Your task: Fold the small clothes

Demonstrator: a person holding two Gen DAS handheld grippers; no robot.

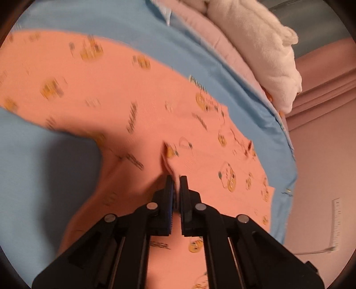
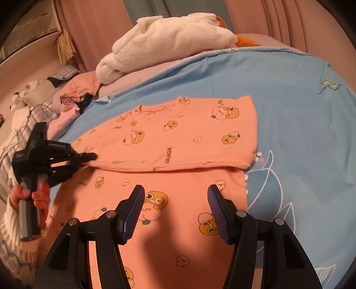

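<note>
A small orange garment (image 2: 178,142) printed with cartoon faces lies on the blue bed sheet (image 2: 300,124), its upper part folded over the lower part along a stitched hem. My left gripper (image 1: 176,177) is shut on a pinched fold of the orange garment (image 1: 133,100); it also shows at the left of the right wrist view (image 2: 91,156), at the folded layer's left corner. My right gripper (image 2: 175,191) is open and empty, hovering just above the garment's lower layer, fingers apart.
A white fluffy blanket (image 2: 169,37) sits on a pink one at the bed's far side. A pile of mixed clothes (image 2: 66,97) lies at the left. Pink curtains (image 2: 278,17) hang behind. The bed edge (image 1: 289,155) runs along the right in the left wrist view.
</note>
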